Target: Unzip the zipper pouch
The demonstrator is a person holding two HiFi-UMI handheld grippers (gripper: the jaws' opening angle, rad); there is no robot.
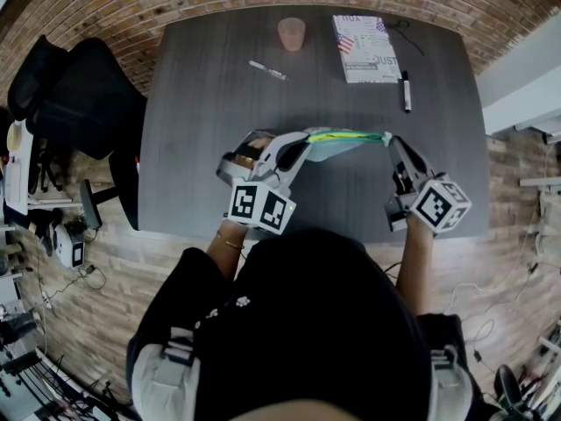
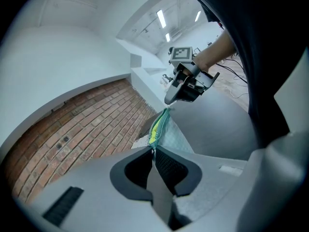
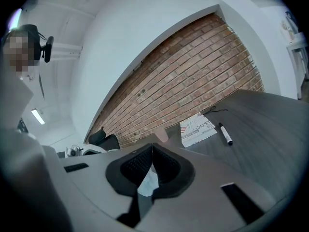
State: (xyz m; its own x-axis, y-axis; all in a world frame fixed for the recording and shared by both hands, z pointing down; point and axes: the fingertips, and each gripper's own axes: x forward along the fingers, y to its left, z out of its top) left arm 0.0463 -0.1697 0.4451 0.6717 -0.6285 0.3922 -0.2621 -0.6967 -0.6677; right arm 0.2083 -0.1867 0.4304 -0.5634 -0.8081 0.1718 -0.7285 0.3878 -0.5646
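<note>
The zipper pouch (image 1: pixel 344 140), pale teal mesh with a yellow-green zipper band, hangs stretched between both grippers above the dark table (image 1: pixel 193 147). My left gripper (image 1: pixel 304 139) is shut on its left end. In the left gripper view the jaws (image 2: pixel 153 151) pinch the pouch's edge (image 2: pixel 159 127), which runs away to the right gripper (image 2: pixel 168 102). My right gripper (image 1: pixel 391 140) is shut on the pouch's right end. In the right gripper view its jaws (image 3: pixel 152 149) are closed, with a pale bit of pouch (image 3: pixel 147 183) showing below them. Whether it grips the zipper pull is hidden.
At the table's far side stand a pink cup (image 1: pixel 292 33), a printed booklet (image 1: pixel 364 48), a black marker (image 1: pixel 405 90) and a pen (image 1: pixel 266 70). A black office chair (image 1: pixel 83 103) stands left of the table. A brick wall runs behind it.
</note>
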